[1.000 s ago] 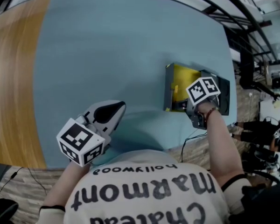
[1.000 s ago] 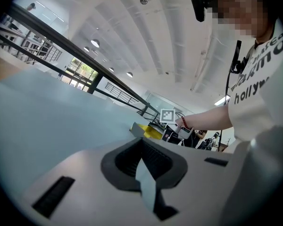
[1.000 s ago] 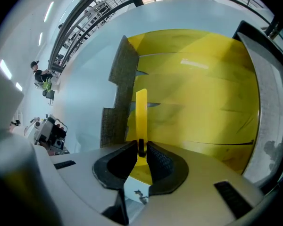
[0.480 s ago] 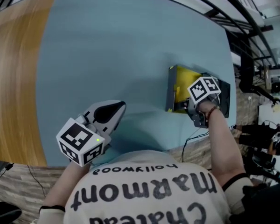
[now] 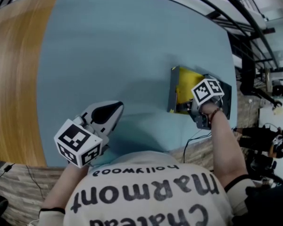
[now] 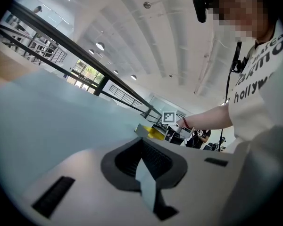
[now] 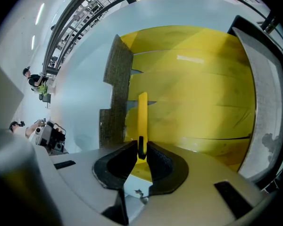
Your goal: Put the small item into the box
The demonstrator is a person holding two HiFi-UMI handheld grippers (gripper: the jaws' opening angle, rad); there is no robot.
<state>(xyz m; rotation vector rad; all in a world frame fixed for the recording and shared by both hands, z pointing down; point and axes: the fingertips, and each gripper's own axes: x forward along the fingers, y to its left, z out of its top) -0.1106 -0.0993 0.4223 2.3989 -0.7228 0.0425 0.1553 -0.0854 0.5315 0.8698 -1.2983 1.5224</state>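
Observation:
An open box (image 5: 171, 91) with grey walls and a yellow lining stands at the right of the blue table; the left gripper view shows the box (image 6: 150, 132) far off. My right gripper (image 7: 141, 146) hovers over the box's near edge, shut on a thin yellow item (image 7: 142, 114) seen edge-on that sticks out over the yellow floor (image 7: 203, 98). In the head view the right gripper (image 5: 191, 107) is mostly hidden by its marker cube. My left gripper (image 5: 117, 109) rests low near the table's front edge, well left of the box, its jaws (image 6: 144, 157) together with nothing in them.
The blue table (image 5: 122, 46) has a wooden strip (image 5: 14, 79) along its left side. Beyond the table's right edge are dark railings and equipment (image 5: 254, 69). The person's arm (image 5: 221, 140) reaches from the shirt to the box.
The left gripper has drifted slightly left and down. The right gripper stays over the box, still holding the yellow item.

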